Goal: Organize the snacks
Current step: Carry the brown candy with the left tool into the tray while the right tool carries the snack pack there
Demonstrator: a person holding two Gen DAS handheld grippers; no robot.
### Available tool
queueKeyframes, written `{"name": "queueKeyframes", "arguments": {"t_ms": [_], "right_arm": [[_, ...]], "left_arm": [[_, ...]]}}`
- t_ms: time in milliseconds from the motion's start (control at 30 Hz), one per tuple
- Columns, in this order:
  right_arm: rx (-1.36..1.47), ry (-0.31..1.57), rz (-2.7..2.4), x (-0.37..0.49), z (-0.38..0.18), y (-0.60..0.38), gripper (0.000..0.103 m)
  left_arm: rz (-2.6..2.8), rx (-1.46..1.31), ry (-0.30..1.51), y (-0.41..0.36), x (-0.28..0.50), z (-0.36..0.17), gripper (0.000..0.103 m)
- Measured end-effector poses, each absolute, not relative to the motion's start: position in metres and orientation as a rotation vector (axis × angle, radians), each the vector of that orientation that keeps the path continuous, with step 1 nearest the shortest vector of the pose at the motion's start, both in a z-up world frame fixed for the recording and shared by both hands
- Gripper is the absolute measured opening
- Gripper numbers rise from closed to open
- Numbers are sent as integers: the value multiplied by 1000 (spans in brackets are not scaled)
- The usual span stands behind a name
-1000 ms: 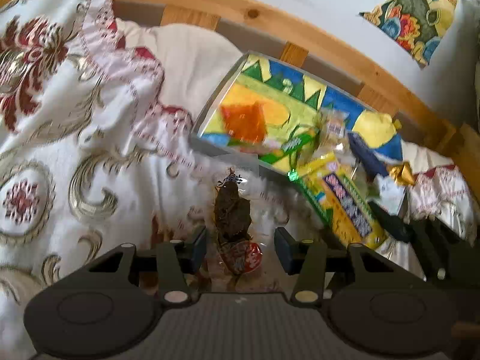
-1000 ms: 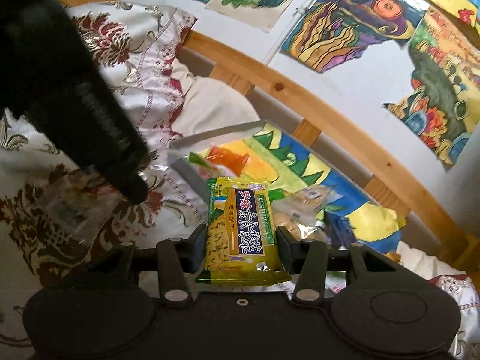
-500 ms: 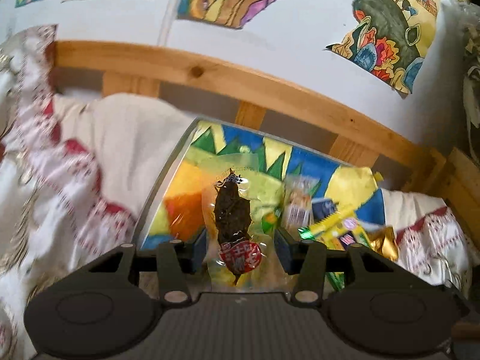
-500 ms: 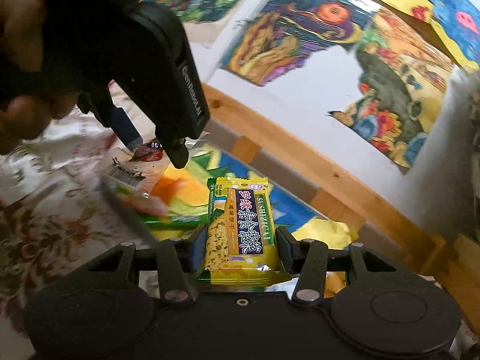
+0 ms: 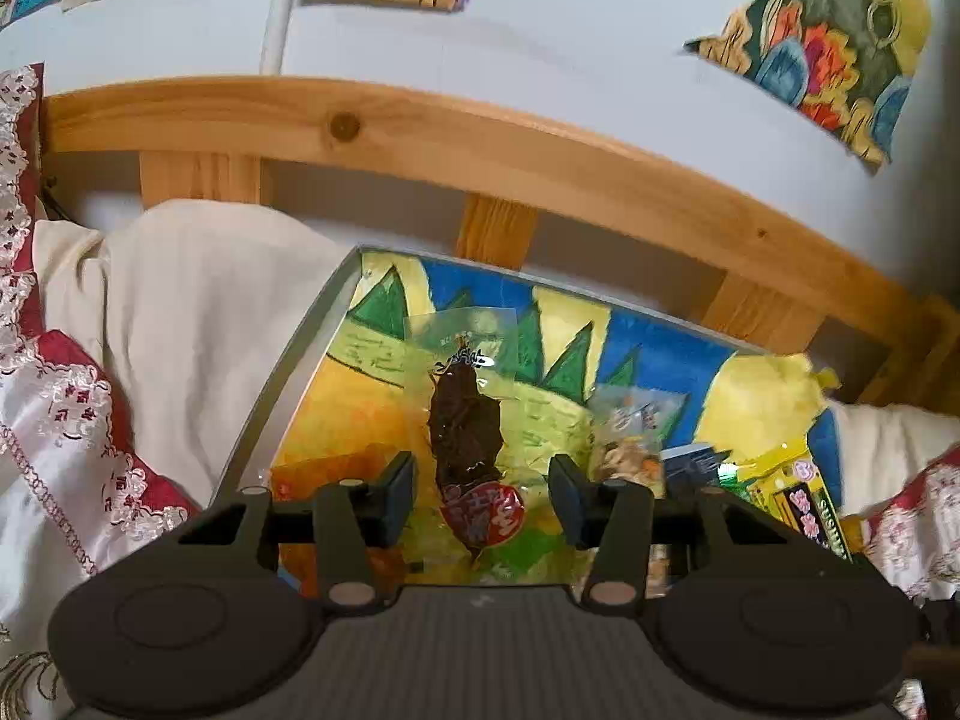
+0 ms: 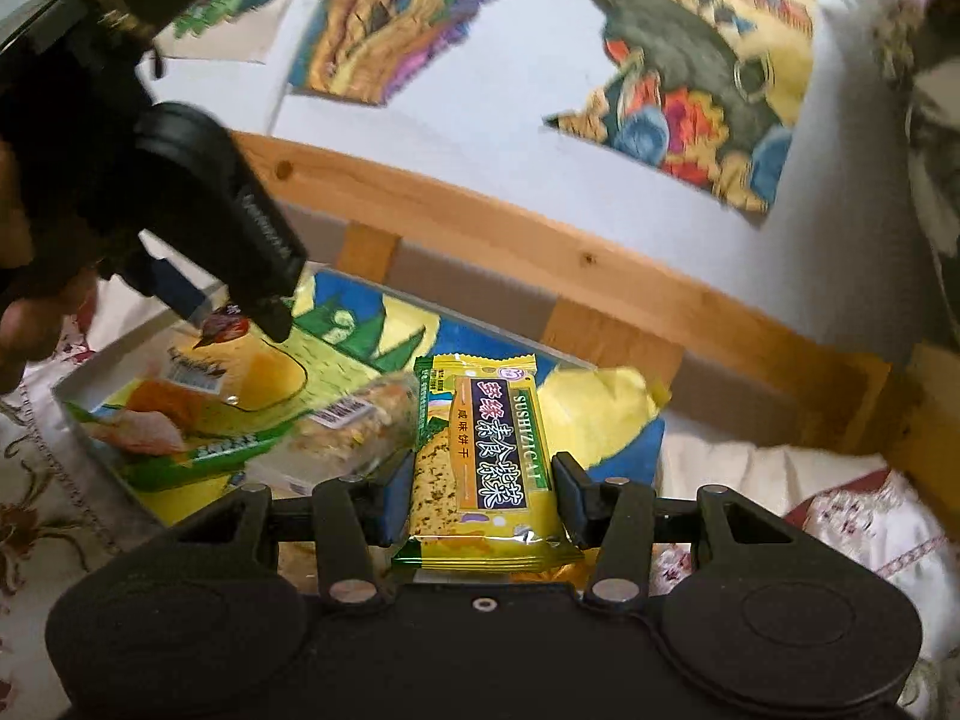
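Observation:
My left gripper (image 5: 480,495) is shut on a clear packet (image 5: 465,420) with a dark dried snack and a red label. It hangs over the grey-rimmed tray (image 5: 288,372), whose floor is a bright painted sheet. My right gripper (image 6: 480,498) is shut on a yellow biscuit packet (image 6: 486,438), held over the tray's right part. In the right wrist view the left gripper (image 6: 240,312) is at the upper left with a hand (image 6: 36,312) on it, above the tray's left end (image 6: 90,372). A green packet (image 6: 204,450) and a clear-wrapped cake (image 6: 354,426) lie in the tray.
A wooden bed rail (image 5: 540,156) runs behind the tray, below a white wall with paintings (image 5: 828,42). A cream pillow (image 5: 198,300) and a white-and-red embroidered cloth (image 5: 60,420) lie to the left. Another yellow packet (image 5: 804,498) sits at the tray's right end.
Both grippers have swung from the embroidered cloth toward the tray, each keeping its packet. The left one now hangs over the tray floor, and the right wrist has rolled.

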State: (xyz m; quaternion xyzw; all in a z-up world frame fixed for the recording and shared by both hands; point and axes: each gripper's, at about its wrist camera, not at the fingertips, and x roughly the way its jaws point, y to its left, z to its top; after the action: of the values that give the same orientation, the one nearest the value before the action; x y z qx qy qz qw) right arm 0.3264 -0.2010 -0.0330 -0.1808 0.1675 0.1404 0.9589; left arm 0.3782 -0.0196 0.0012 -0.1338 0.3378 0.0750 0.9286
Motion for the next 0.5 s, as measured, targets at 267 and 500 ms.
{"name": "queueKeyframes", "arguments": {"t_ms": [267,500], "right_arm": [[-362,400,281,343,-47,-196,51],[-367,411,278,346,-53,-193,51]], "left_arm": [[159,-236,722,-26,387,-17,52],[155,-191,721,-31,387,-23,53]]}}
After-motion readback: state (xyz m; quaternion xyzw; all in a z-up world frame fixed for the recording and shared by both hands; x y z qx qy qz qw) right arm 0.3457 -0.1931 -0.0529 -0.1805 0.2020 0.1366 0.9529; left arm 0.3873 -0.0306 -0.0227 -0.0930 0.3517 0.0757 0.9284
